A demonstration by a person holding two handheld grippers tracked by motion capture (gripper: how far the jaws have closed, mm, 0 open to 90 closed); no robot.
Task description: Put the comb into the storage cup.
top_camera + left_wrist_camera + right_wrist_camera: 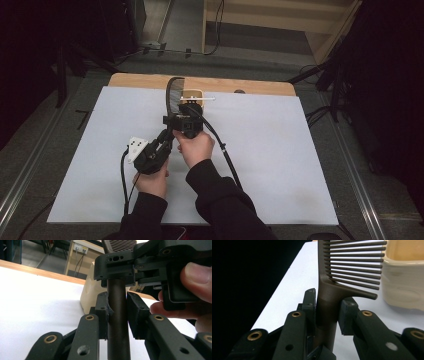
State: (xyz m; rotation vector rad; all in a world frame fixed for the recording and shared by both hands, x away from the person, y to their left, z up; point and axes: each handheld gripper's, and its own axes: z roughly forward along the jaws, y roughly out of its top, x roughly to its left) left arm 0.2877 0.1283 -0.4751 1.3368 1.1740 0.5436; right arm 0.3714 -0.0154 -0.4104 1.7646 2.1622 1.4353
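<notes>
The dark comb (173, 95) stands nearly upright above the middle of the white-covered table (280, 165), its toothed head at twelve o'clock from the two hands. The right gripper (327, 308) is clamped on the handle just under the teeth; the left gripper (117, 311) grips the same handle lower down, at seven o'clock from the right one in the high view. A cream holder (194, 95) sits on the table just beyond the comb, at about one o'clock.

With both claws clenched on one thin stem, any twist of one hand against the other could bend or snap it, or lever it out of a grip.

The right gripper view shows the teeth (355, 263) pointing toward the holder; the left gripper view instead shows the bare shaft with the right gripper closed just above its own jaws.
</notes>
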